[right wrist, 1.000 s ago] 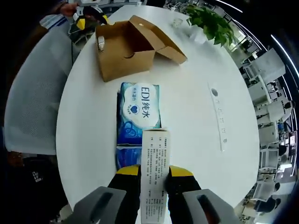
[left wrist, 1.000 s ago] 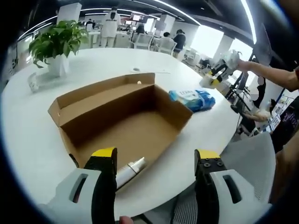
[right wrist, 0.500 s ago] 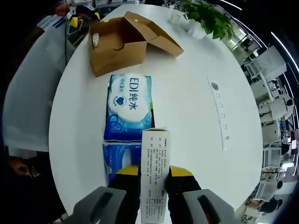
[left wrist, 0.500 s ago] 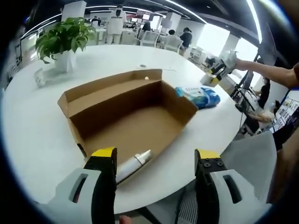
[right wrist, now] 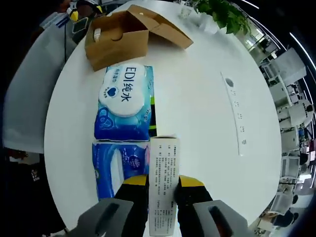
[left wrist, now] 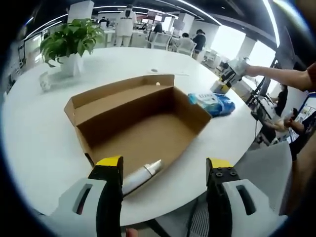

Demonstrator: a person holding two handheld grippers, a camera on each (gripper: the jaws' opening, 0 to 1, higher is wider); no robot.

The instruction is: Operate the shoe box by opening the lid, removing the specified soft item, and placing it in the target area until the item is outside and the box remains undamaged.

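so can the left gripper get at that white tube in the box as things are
Probably yes. The shoe box lies open with its lid folded back, and the white tube rests at the near end, just ahead of the left gripper, whose jaws are spread and empty. Only the low near wall stands between them.

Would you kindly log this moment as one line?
brown cardboard shoe box: open | right gripper: shut on white printed carton | left gripper: open

Open office: round white table [left wrist: 29, 143], potted plant [left wrist: 69, 42], ceiling light strips [left wrist: 269, 22].
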